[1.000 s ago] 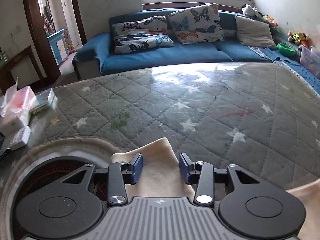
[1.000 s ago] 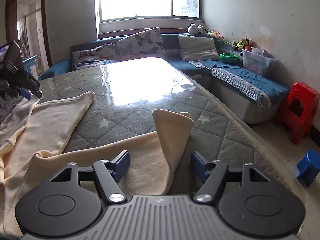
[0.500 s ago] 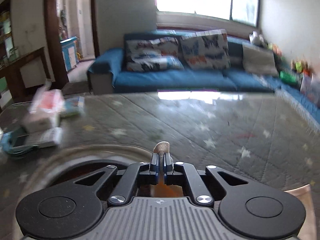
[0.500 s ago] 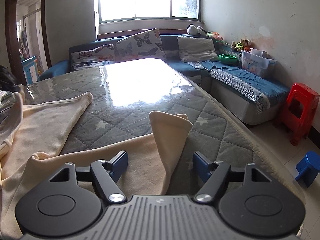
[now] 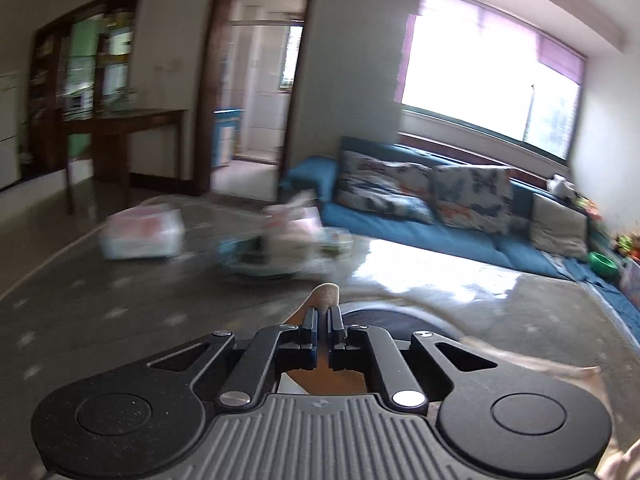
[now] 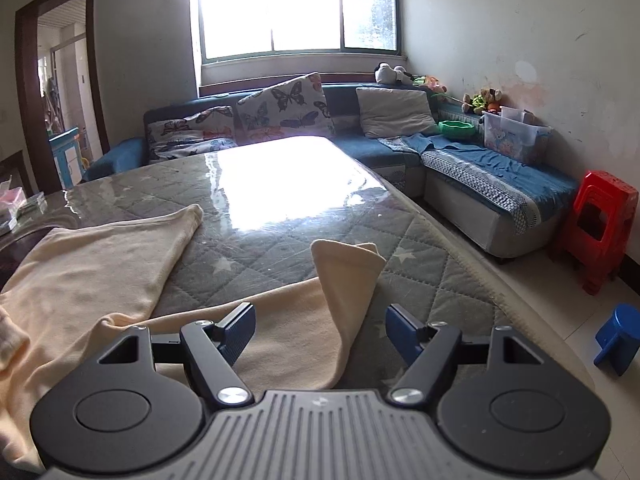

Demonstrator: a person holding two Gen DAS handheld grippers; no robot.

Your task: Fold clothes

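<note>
A cream garment [image 6: 100, 264] lies spread on the quilted, plastic-covered table [image 6: 280, 200]. One sleeve reaches far left and another [image 6: 344, 276] folds up just ahead of my right gripper. My right gripper [image 6: 320, 328] is open and empty, low over the garment's near edge. My left gripper [image 5: 323, 318] is shut on a corner of the cream garment [image 5: 326, 294], which sticks out past the fingertips, lifted above the table. The left wrist view is blurred by motion.
Tissue packs and boxes [image 5: 140, 234] sit at the table's far left. A blue sofa [image 6: 400, 148] with butterfly cushions runs behind and along the right. A red stool [image 6: 596, 232] and a blue stool [image 6: 618, 344] stand on the floor at right.
My left gripper closed on the garment corner, then lifted and swung left, so its view now faces the doorway. My right gripper stayed open and almost still.
</note>
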